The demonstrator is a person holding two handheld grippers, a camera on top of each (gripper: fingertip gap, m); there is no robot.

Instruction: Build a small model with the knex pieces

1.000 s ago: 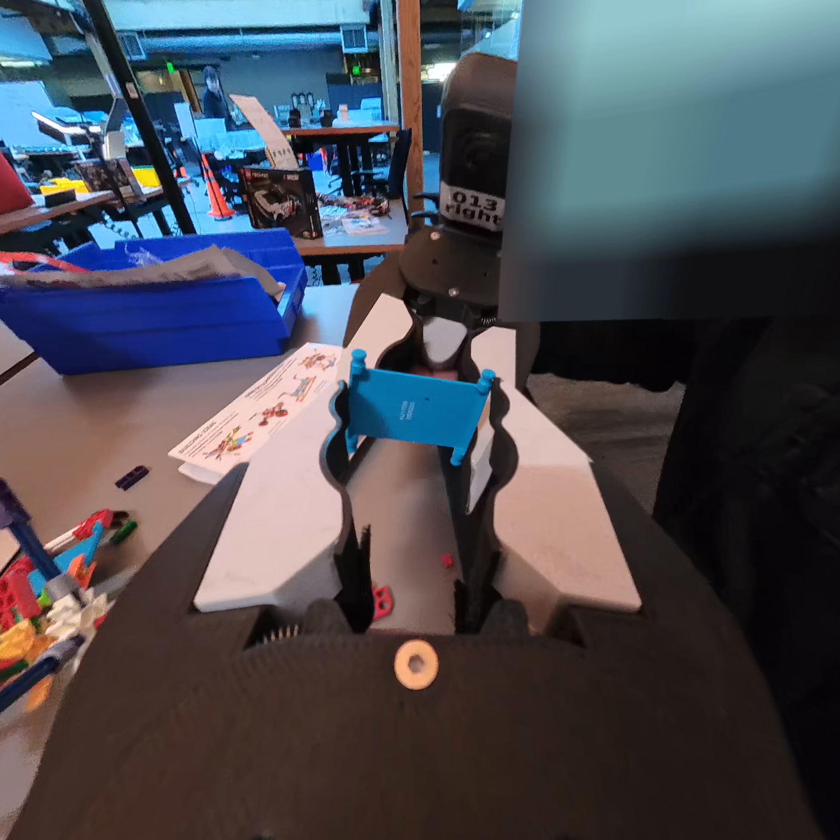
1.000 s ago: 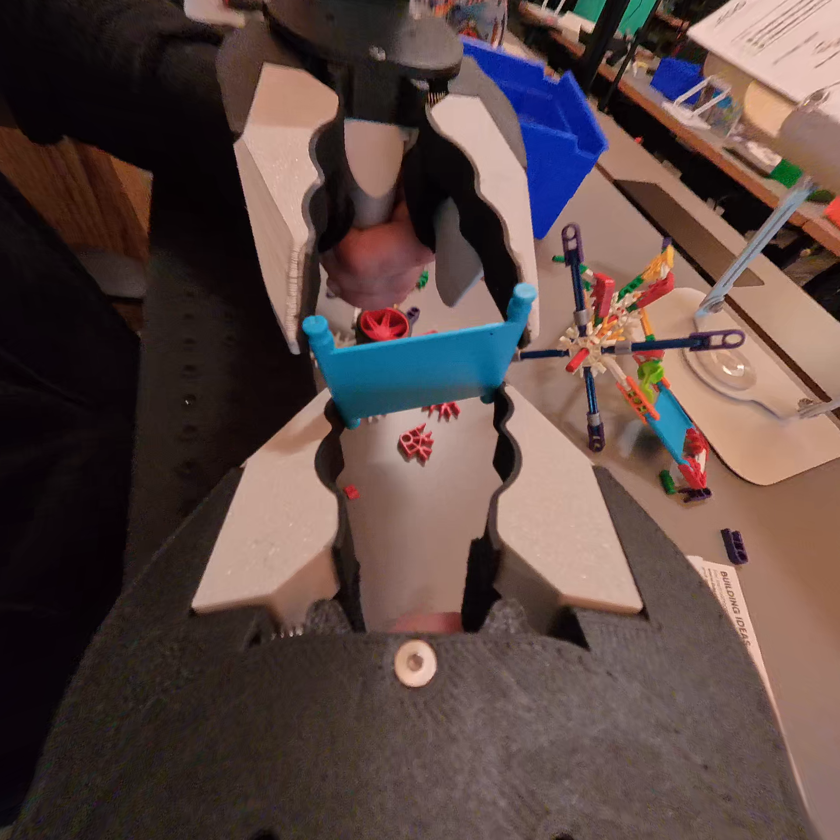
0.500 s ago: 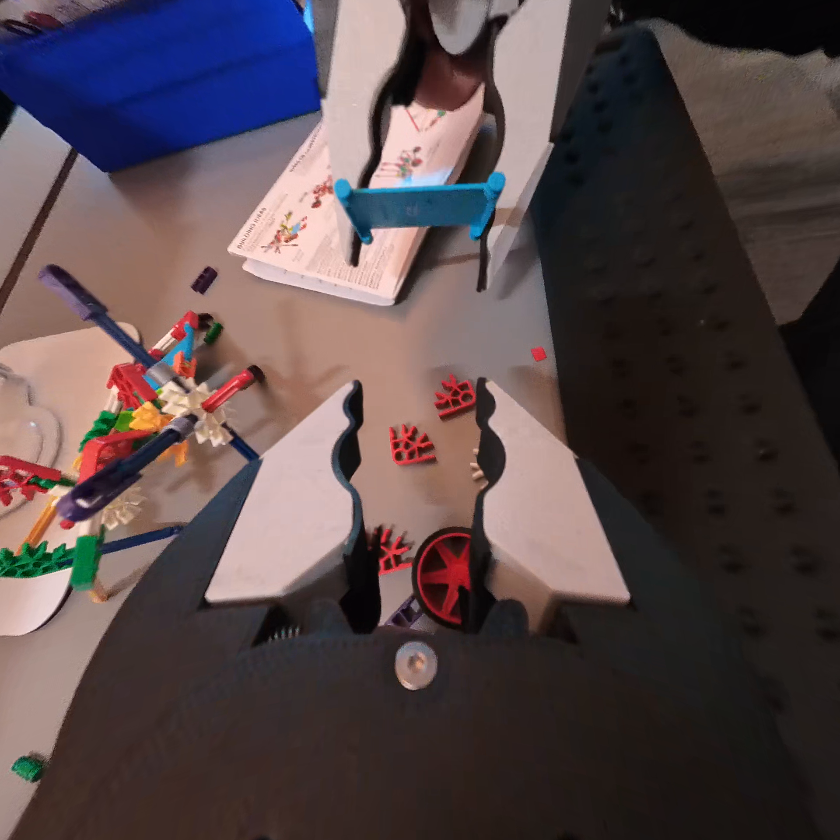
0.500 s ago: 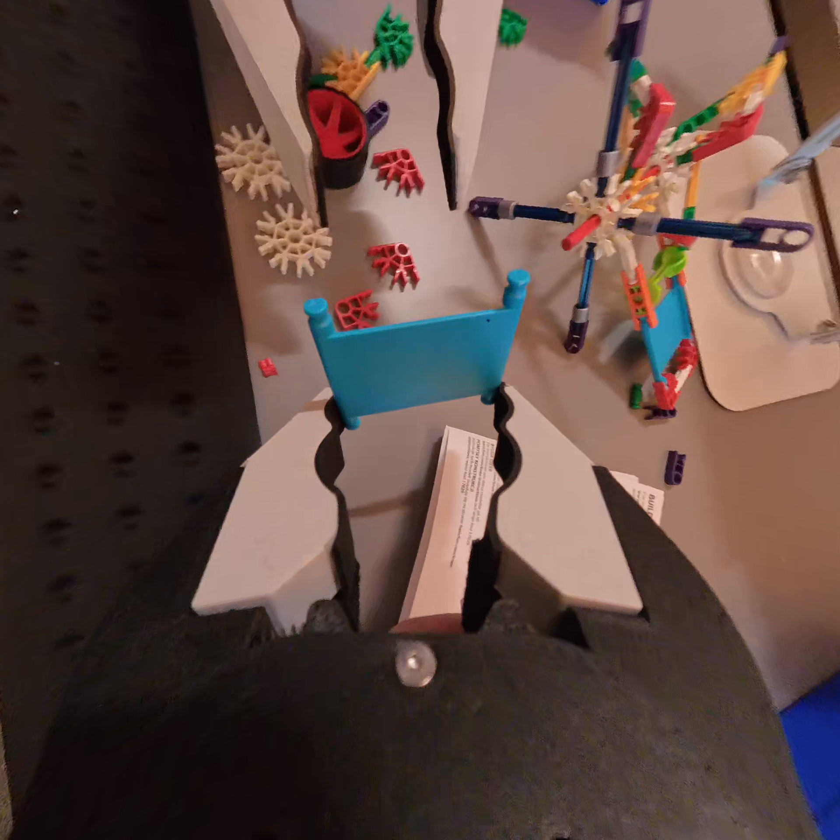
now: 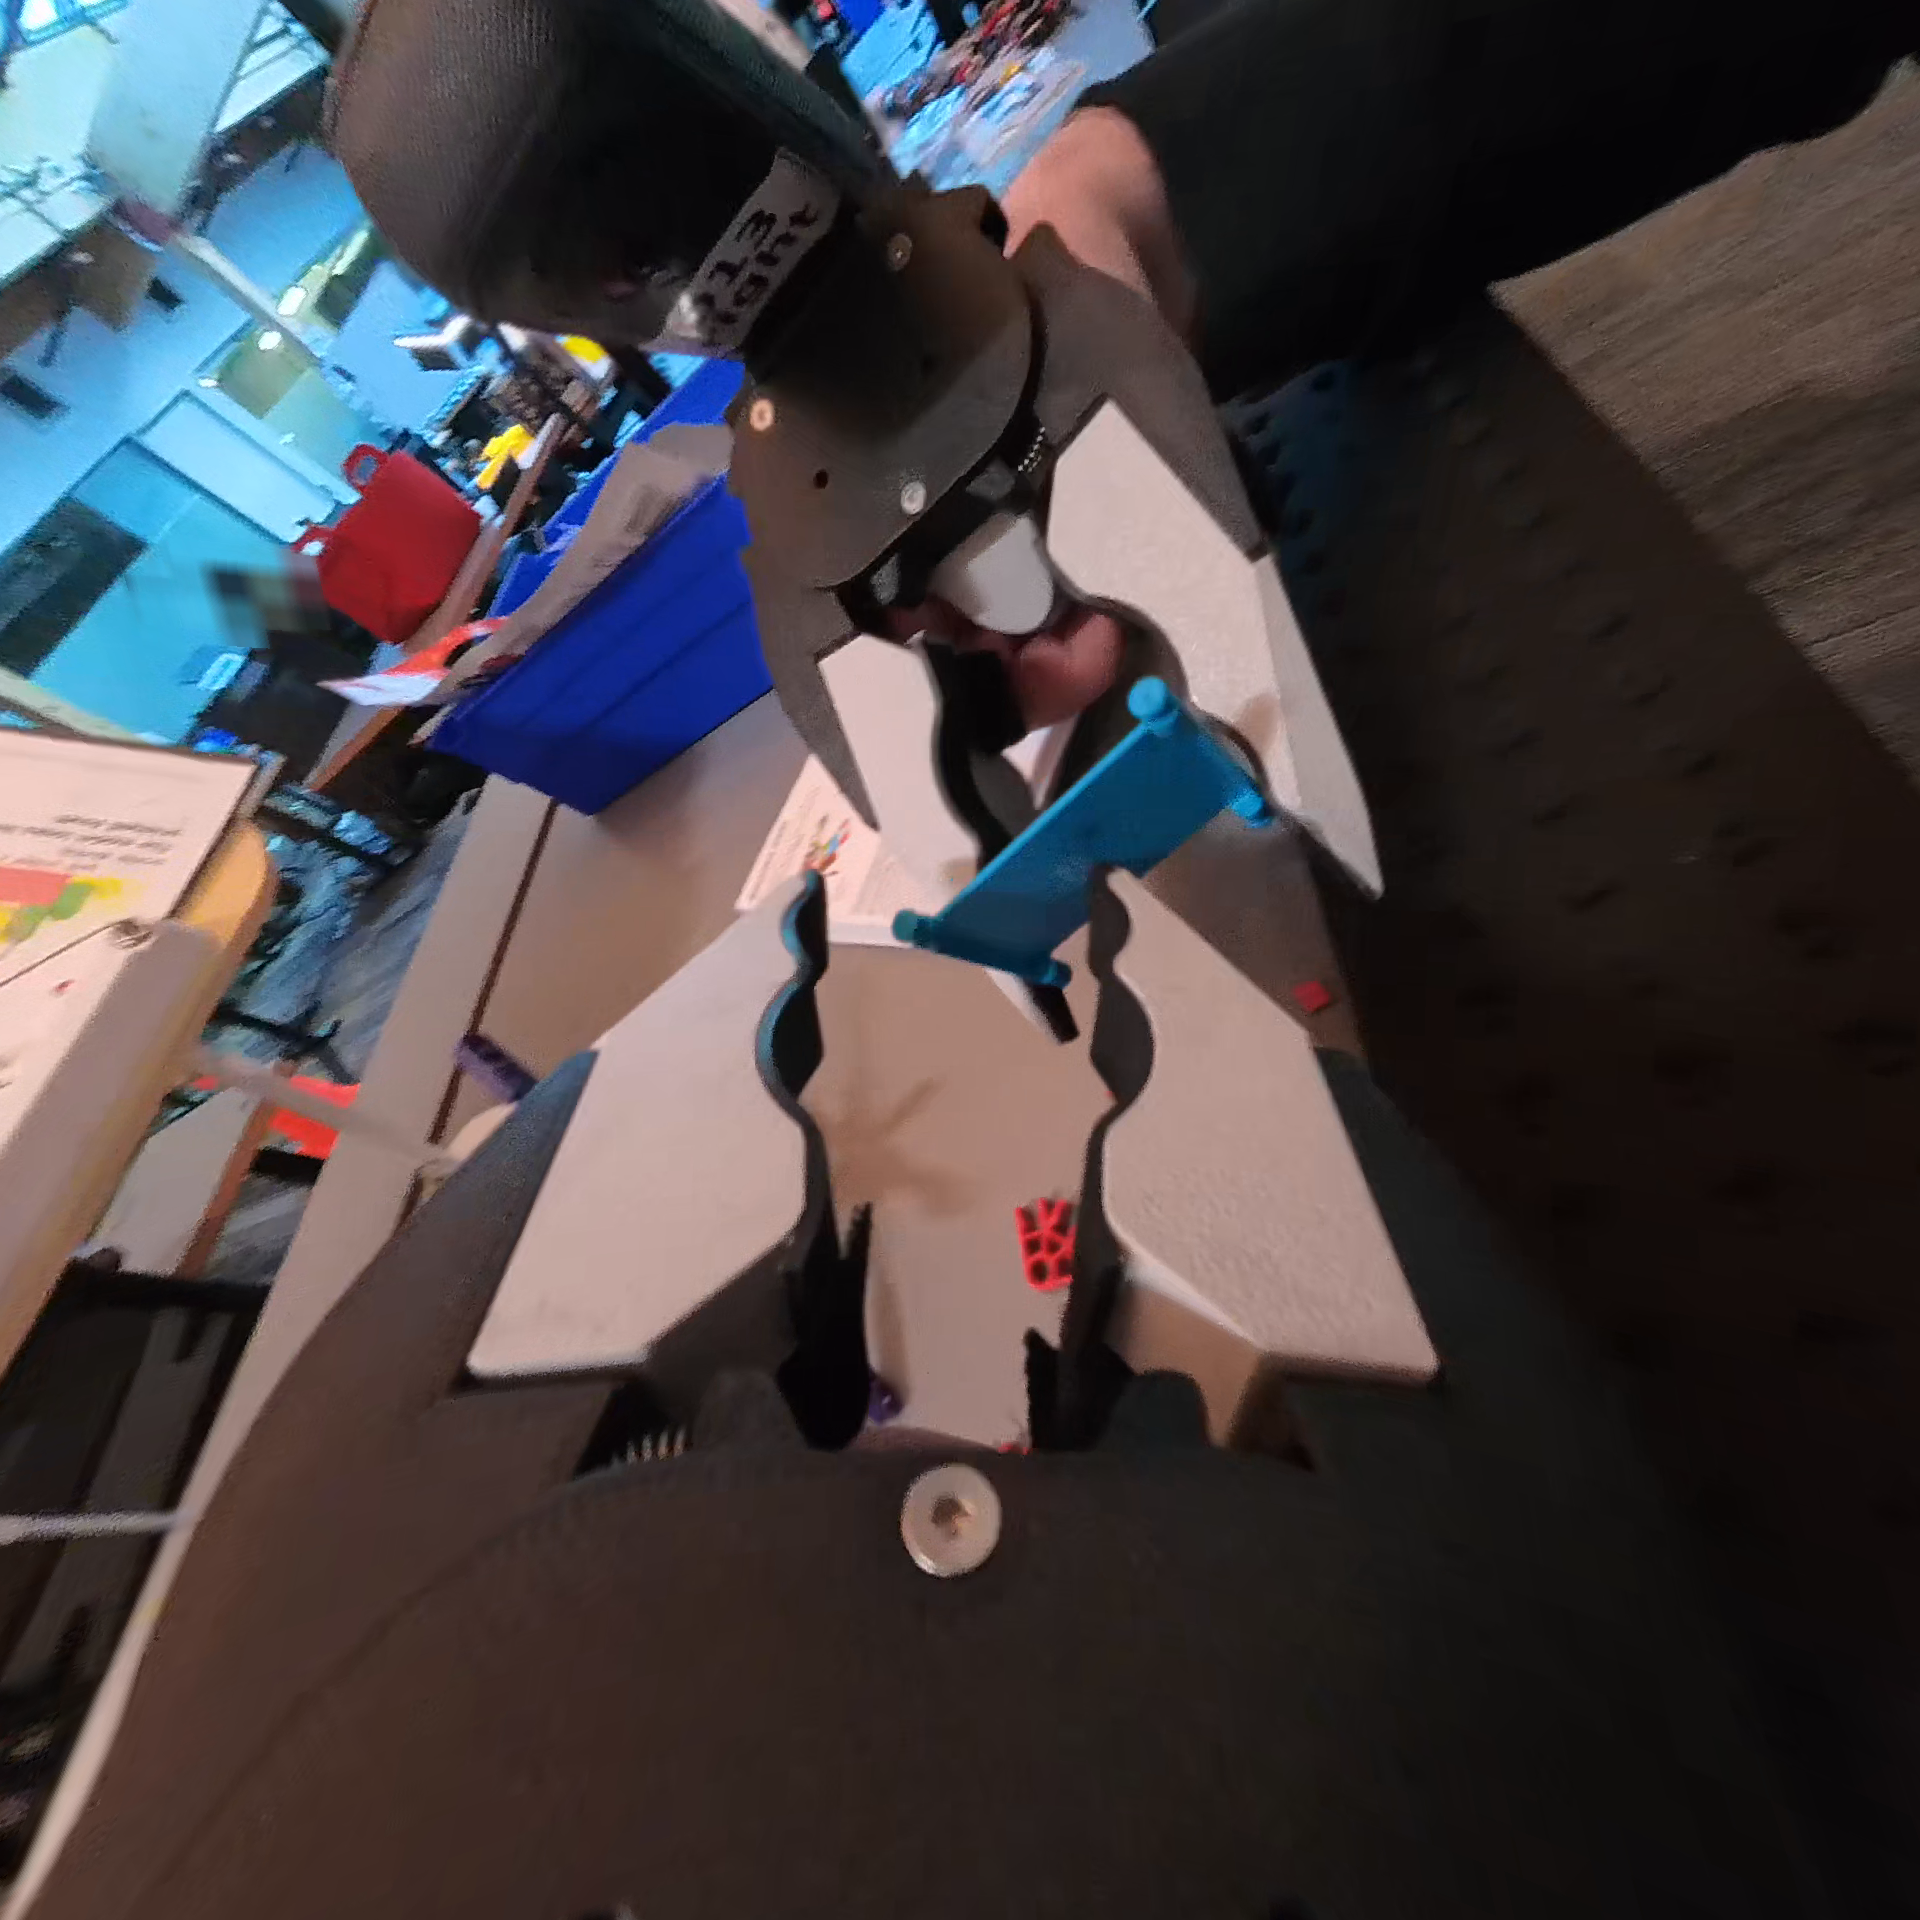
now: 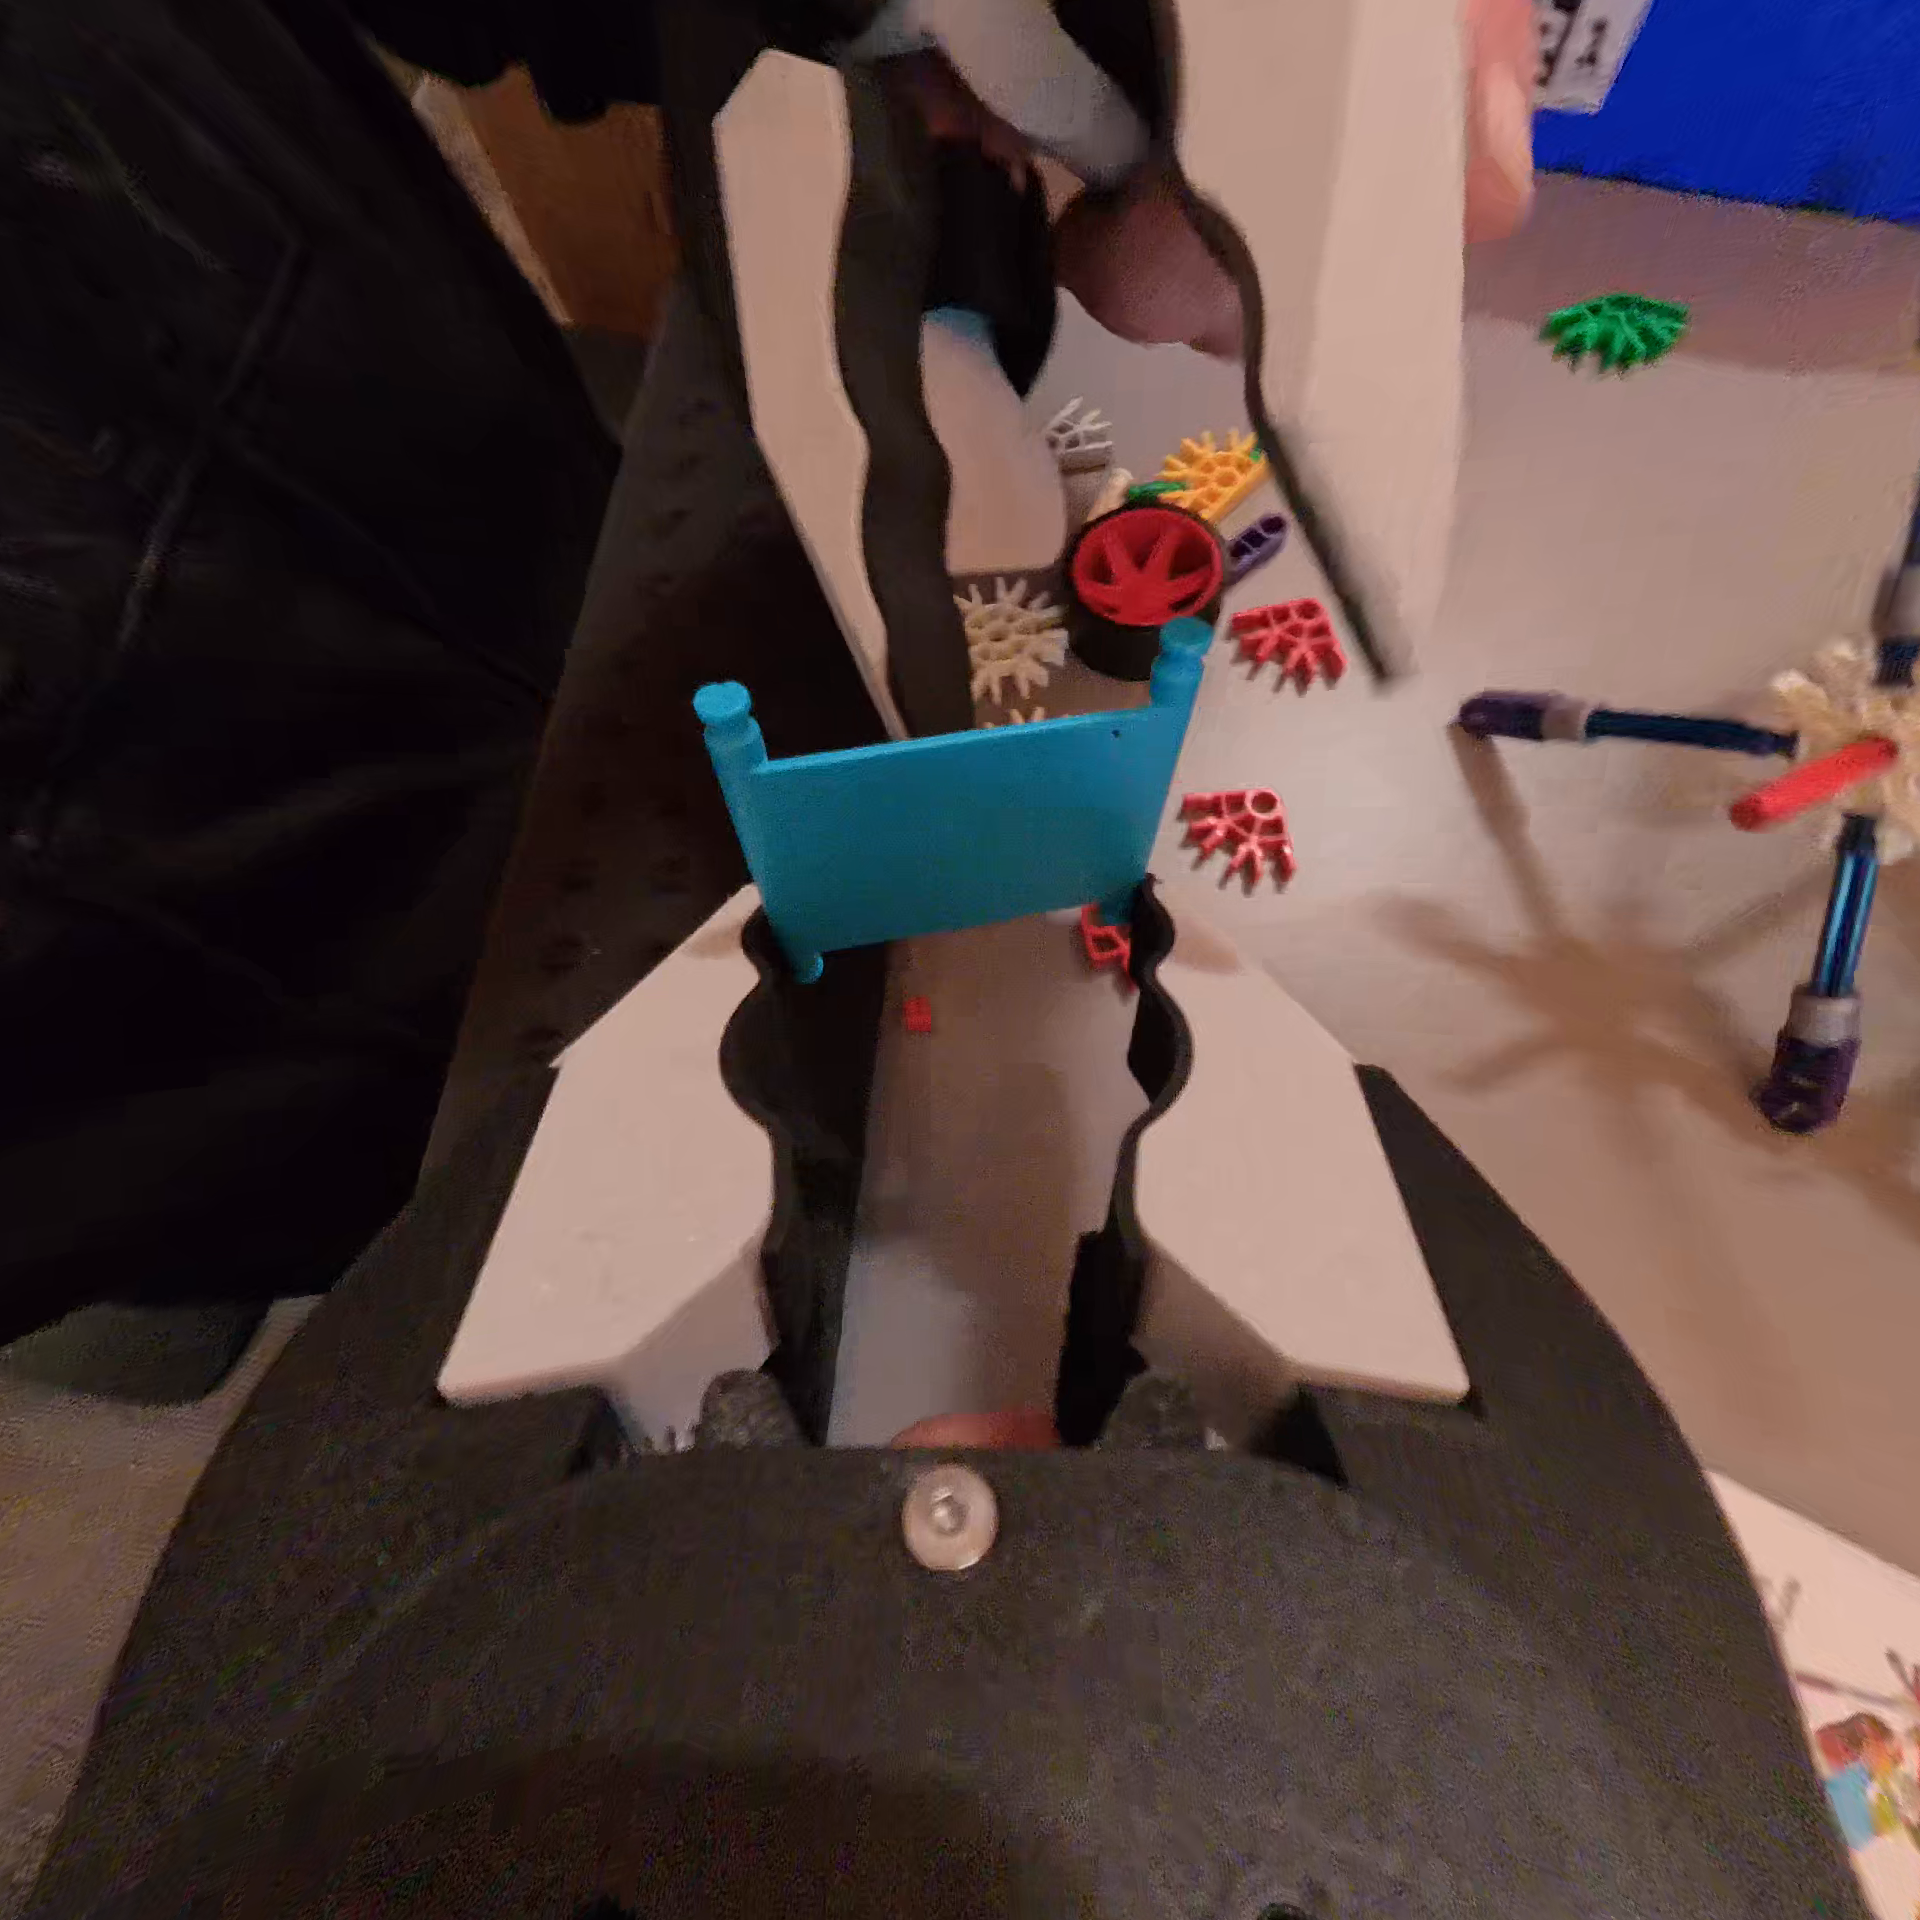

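A blue plastic panel (image 6: 951,821) with a peg at each corner is gripped by its side rods at the tips of my right gripper (image 6: 951,914), which is shut on it above the table. In the left wrist view the panel (image 5: 1081,831) hangs tilted in the right gripper (image 5: 1112,852), facing me. My left gripper (image 5: 956,904) is open and holds nothing. The panel's lower corner is beside its right fingertip (image 5: 1107,904). In the right wrist view the left gripper (image 6: 1143,691) stands open just beyond the panel.
On the grey table lie a red wheel (image 6: 1143,566), red connectors (image 6: 1242,831), a white snowflake connector (image 6: 1013,649), a green one (image 6: 1616,330) and a rod model (image 6: 1849,748). A blue bin (image 5: 623,644) and a leaflet (image 5: 821,842) lie farther off. A dark perforated surface (image 5: 1558,935) borders the table. The red wheel (image 6: 1143,566) sits 11 centimetres or so from the ends of my right fingers.
Half a second ago my left gripper pointed down at the table, away from the panel. It has swung up, tilted, close to the panel. The right gripper still holds the panel.
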